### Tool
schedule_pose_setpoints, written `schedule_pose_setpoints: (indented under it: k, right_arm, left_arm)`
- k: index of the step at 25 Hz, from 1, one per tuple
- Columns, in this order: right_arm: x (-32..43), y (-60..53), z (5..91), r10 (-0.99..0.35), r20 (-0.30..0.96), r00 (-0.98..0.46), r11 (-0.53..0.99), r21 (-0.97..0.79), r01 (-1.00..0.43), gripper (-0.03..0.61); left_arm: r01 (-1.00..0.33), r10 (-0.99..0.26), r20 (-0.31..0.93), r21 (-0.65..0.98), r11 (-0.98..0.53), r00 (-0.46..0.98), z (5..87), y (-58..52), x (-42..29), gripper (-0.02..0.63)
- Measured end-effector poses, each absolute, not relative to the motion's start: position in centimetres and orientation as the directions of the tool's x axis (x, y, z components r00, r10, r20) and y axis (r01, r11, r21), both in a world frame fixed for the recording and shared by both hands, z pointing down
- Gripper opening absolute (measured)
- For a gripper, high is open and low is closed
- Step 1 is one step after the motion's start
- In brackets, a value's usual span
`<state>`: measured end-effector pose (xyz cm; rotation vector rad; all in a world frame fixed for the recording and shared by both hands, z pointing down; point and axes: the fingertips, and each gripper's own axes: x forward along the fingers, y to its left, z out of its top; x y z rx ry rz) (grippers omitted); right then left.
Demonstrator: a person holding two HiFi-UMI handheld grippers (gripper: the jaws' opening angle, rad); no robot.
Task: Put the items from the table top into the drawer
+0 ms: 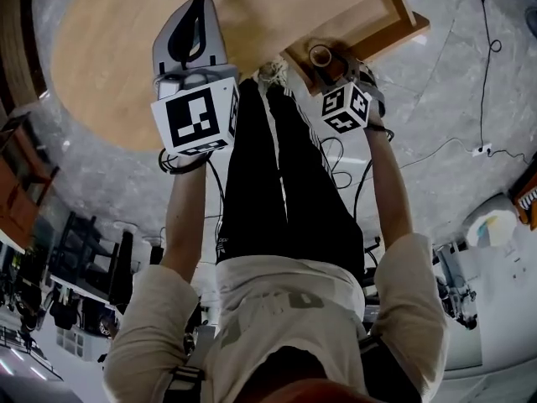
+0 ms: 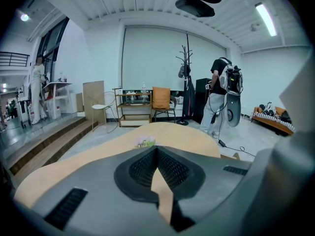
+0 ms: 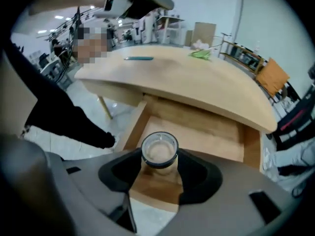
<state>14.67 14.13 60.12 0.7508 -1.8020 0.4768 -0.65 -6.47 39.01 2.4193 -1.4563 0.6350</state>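
Placement step: my right gripper (image 3: 158,157) clamps glass jar (image 3: 159,147) over near-left part of open drawer (image 3: 206,132). Left gripper (image 2: 157,154) closed, empty. Next I lower and release.

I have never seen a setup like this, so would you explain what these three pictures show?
A person holds grey hand-held tongs in each hand. One picture looks down from a head camera; the other two look along each pair's jaws. The right tongs grip a small clear round object with a dark rim above the open wooden drawer. The left tongs are closed and empty. On the rounded wooden table lie a teal pen and a crumpled green item.
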Motion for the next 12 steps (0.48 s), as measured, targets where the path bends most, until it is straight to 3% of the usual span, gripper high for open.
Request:
schedule_pose_setpoints:
  k: [7,12]
  right_arm:
    - [13.0,15.7,63.9,0.014,0.976,-0.216,0.894,-0.109,-0.434,0.236]
    - [12.4,14.9,65.0,0.062,0.976,-0.207,0.905,-0.142,-0.402,0.238]
  left_arm:
    - [-0.874,-0.761,0.498,-0.012,-0.486,0.416,39.3,-5.4,-0.2,0.008]
    - [-0.866,-0.753,0.501,-0.014,-0.501,0.427,39.7,-5.2,0.0,0.008]
